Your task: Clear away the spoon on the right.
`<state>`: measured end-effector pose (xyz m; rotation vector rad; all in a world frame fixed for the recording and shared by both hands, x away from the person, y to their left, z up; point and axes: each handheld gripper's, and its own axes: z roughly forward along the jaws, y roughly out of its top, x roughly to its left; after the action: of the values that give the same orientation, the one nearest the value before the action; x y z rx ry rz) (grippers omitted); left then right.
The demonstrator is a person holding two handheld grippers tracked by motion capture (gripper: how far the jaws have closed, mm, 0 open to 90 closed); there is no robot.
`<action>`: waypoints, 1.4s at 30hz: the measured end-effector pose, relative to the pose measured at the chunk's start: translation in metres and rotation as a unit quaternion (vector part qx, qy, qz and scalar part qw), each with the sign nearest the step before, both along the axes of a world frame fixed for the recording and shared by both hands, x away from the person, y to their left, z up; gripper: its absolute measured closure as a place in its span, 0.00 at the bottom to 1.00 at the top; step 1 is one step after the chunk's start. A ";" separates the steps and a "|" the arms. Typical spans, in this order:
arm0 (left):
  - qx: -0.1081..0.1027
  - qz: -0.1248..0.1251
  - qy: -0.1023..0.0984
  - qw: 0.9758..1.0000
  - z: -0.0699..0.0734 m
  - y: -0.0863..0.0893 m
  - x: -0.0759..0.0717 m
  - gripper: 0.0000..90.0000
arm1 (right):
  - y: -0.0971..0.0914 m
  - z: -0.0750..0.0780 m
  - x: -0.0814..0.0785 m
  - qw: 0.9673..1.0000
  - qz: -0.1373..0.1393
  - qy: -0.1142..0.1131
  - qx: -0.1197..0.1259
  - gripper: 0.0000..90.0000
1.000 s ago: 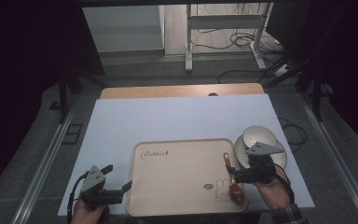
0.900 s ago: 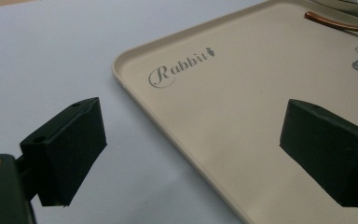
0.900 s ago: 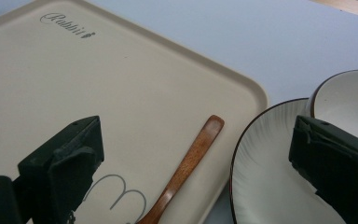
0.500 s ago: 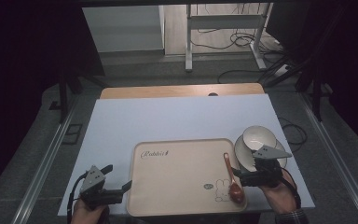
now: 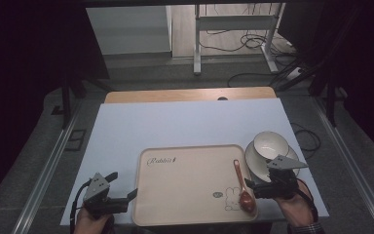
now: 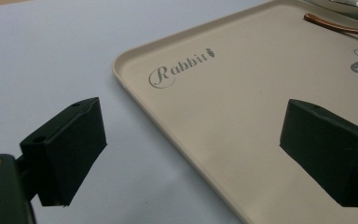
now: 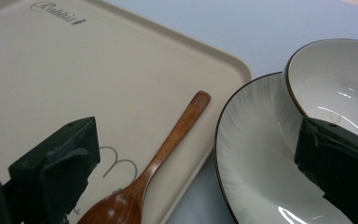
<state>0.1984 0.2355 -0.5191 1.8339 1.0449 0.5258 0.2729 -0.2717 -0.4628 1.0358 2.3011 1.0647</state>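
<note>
The wooden spoon (image 5: 241,184) lies on the beige tray (image 5: 185,195), along its right side, bowl end toward the person and handle pointing away. The right claw (image 5: 251,189) hovers just beside the spoon's bowl end with its jaws spread apart, holding nothing; seen from the right gripper view, the spoon (image 7: 156,161) sits between them. The left claw (image 5: 132,195) waits released at the tray's left edge. To pick the spoon up cleanly, I would lower the jaws to straddle the narrow neck (not the rounded bowl), close squarely across it, and keep clear of the plate (image 5: 258,165) and white bowl (image 5: 271,145) just to the right.
</note>
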 end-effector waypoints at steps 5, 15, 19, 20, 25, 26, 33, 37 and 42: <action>0.000 0.000 0.000 1.000 0.000 0.000 0.000 0.07 | -0.003 -0.001 -0.003 1.000 -0.004 0.001 -0.002 0.00; -0.003 0.000 0.001 1.000 0.000 0.001 0.000 0.07 | -0.012 0.001 -0.009 1.000 -0.017 -0.006 0.001 0.00; -0.003 0.000 0.002 1.000 0.000 0.001 0.000 0.07 | -0.016 0.003 -0.012 1.000 -0.022 -0.010 0.001 0.00; -0.003 0.000 0.002 1.000 0.000 0.001 0.000 0.07 | -0.017 0.003 -0.013 1.000 -0.024 -0.011 0.001 0.00; -0.005 0.000 0.002 1.000 0.000 0.001 0.000 0.07 | -0.022 0.004 -0.016 0.999 -0.029 -0.015 0.003 0.00; -0.004 0.000 0.002 1.000 0.000 0.001 0.000 0.07 | -0.022 0.004 -0.017 0.999 -0.030 -0.016 0.002 0.00; -0.005 -0.002 0.001 1.000 0.000 0.001 0.000 0.07 | -0.030 0.005 -0.022 0.999 -0.041 -0.020 0.000 0.00; -0.005 -0.004 0.000 1.000 0.000 0.001 0.000 0.07 | -0.034 0.006 -0.025 0.999 -0.047 -0.022 0.001 0.00; -0.005 -0.005 0.000 1.000 0.000 0.001 0.000 0.07 | -0.040 0.005 -0.029 0.998 -0.054 -0.023 0.002 0.00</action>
<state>0.1984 0.2368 -0.5191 1.8285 1.0363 0.5135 0.2439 -0.3115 -0.4577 1.1126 2.1811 1.0384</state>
